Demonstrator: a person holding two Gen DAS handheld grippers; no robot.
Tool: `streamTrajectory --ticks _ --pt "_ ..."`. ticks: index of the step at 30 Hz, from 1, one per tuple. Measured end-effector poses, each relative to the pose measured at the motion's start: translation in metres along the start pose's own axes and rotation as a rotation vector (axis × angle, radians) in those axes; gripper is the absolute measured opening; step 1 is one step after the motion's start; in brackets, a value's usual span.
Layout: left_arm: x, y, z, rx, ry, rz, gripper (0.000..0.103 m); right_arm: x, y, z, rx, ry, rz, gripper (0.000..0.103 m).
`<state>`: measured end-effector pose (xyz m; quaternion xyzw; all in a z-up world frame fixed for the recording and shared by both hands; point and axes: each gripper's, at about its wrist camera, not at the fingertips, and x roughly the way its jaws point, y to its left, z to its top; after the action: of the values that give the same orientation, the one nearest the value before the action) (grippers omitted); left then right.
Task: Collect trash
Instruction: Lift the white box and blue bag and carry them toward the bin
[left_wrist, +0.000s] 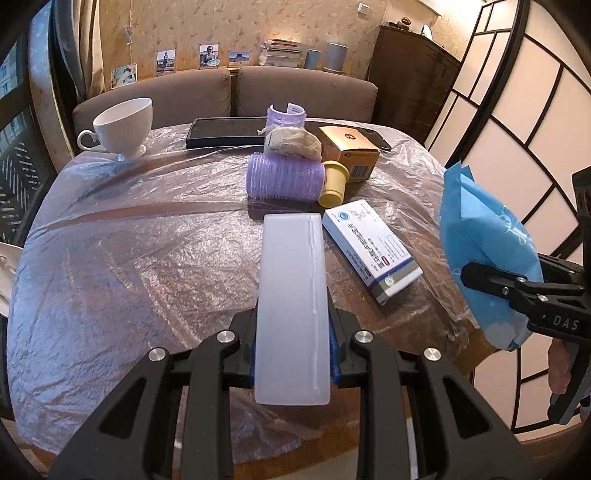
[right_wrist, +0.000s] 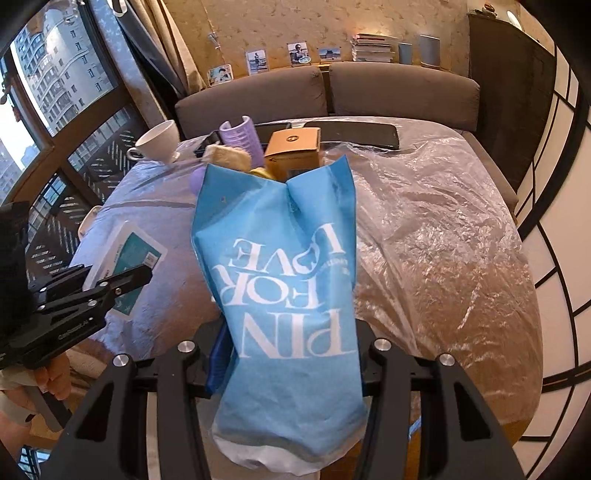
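We hold a frosted white plastic case (left_wrist: 293, 306) in our left gripper (left_wrist: 293, 354), its two fingers pressed against the long sides of the case, which points out over the table (left_wrist: 129, 266). Our right gripper (right_wrist: 291, 369) is clamped on a blue bag (right_wrist: 284, 295) printed with white letters; the bag sticks out forward between its fingers, above the table's near edge. From the left wrist view the same bag shows at the right, well apart from the case.

The table is covered with a clear plastic sheet (right_wrist: 436, 240). On it, just past the case's far end, lie a purple hair roller (left_wrist: 284, 177), a small yellow cup (left_wrist: 334, 182) on its side, and a white and blue medicine box (left_wrist: 371, 251). Behind them sit a crumpled beige wad (left_wrist: 293, 144) on top of the roller, an orange box (left_wrist: 351, 147), a dark tablet (left_wrist: 227, 131), and a white teacup (left_wrist: 123, 125) at the far left.
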<state>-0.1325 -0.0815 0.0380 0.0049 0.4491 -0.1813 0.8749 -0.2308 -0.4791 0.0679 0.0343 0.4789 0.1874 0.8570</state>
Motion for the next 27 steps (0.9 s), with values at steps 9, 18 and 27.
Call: streamTrajectory --ticks 9,18,27 --pt "-0.013 -0.006 -0.018 0.019 0.011 -0.005 0.028 -0.012 0.019 -0.023 -0.033 0.027 0.034 0.048" --pt "-0.028 -0.014 -0.037 0.039 0.02 -0.024 0.028 -0.022 0.034 -0.046 -0.064 0.059 0.07 0.048" --pt "-0.041 -0.016 -0.056 0.038 0.039 -0.052 0.028 -0.029 0.041 -0.066 -0.072 0.094 0.102 0.048"
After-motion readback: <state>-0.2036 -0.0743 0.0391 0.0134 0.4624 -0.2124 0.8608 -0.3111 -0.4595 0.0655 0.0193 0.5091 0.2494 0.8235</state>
